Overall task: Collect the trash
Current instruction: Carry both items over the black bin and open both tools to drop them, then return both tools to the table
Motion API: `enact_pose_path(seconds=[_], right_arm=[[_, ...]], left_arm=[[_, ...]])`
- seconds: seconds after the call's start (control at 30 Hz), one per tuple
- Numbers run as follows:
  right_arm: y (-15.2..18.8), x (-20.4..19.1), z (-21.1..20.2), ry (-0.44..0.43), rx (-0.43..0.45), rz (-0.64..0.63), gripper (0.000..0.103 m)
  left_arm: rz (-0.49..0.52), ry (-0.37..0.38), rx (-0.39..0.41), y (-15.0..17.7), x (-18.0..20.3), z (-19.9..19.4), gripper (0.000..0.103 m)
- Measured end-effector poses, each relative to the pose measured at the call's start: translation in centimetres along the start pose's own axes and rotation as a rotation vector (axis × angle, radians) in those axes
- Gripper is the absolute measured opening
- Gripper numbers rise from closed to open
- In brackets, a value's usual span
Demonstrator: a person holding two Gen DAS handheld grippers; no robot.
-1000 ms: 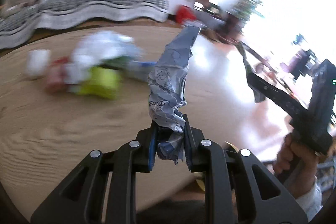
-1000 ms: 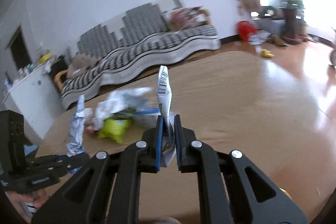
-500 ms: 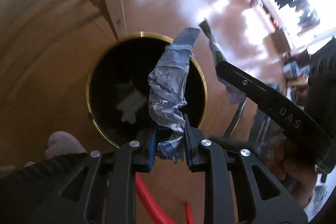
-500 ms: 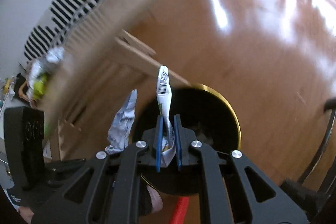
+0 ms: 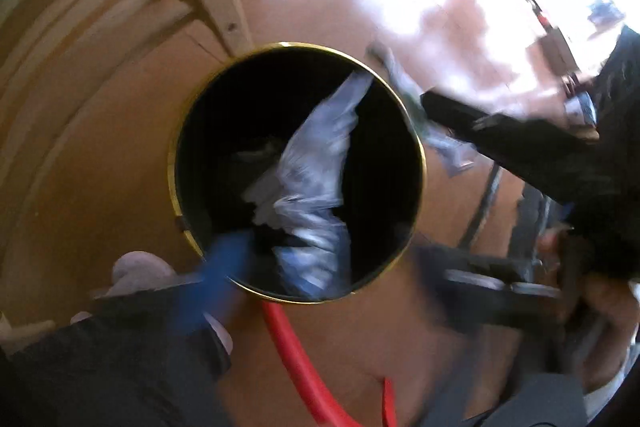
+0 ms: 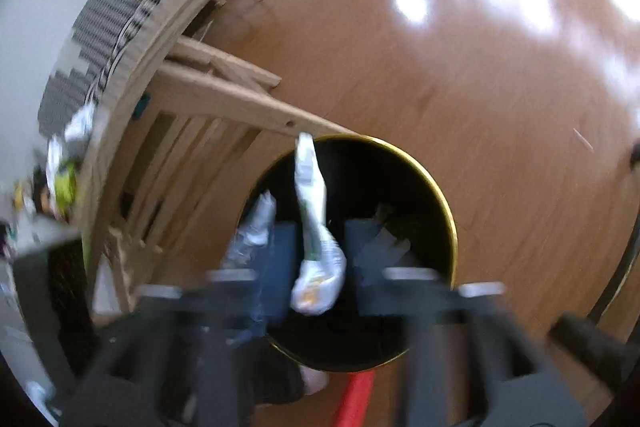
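Both grippers, left gripper [image 5: 320, 267] and right gripper [image 6: 320, 267], now hang over the bin [image 5: 416, 163] with jaws opening, so each wrapper [image 5: 316, 163] drops inside; holding steady above the rim keeps trash from missing.

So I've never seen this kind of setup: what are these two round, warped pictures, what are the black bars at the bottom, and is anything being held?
There is no robot. A person carries a hand-held two-finger gripper in each hand, each with a wide-angle camera looking along its fingers, hence the round, bent pictures.

Both views look down at a black bin with a gold rim standing on a wooden floor beside a wooden table.

In the left view, the left gripper has its jaws opening, blurred; a crumpled blue-white wrapper hangs over the bin mouth, no longer pinched.

In the right view, the right gripper is opening too; a white wrapper sits loose between its fingers, above the bin. More trash shows on the table at the far left.
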State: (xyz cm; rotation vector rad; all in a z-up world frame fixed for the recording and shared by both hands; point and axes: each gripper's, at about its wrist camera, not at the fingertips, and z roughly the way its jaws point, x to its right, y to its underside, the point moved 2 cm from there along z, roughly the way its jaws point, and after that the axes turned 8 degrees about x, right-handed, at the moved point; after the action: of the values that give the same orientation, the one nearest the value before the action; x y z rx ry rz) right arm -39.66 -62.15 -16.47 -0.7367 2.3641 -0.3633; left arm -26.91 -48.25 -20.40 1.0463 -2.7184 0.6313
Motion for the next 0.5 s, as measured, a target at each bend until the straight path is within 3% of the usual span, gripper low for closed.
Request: enact_pose_path(seconds=[0.03,0.17,0.33,0.43,0.5], right_arm=[[-0.5,0.3,-0.9,-0.007,0.042,0.013,0.097],[-1.9,1.0,-3.9,0.023,0.138,0.008,0.097],[-2.3,-0.4,-6.5,0.097,0.233,-0.092,0.097],[-2.0,-2.9,-6.2,0.09,0.232,-0.177,0.097],[-2.0,-5.5,-5.4,0.069,0.225,-0.24,0.097]], left_arm=[[-0.011,0.005,0.014,-0.1,-0.2,-0.5,0.097],[-0.036,0.008,0.053,-0.5,-0.6,-2.9,0.097],[-0.011,-0.071,0.304,-1.5,-2.0,-11.6,0.097],[-0.096,-0.082,0.43,-2.0,-5.7,-17.7,0.097],[-0.16,-0.134,0.487,-1.9,-9.4,-20.9,0.097]])
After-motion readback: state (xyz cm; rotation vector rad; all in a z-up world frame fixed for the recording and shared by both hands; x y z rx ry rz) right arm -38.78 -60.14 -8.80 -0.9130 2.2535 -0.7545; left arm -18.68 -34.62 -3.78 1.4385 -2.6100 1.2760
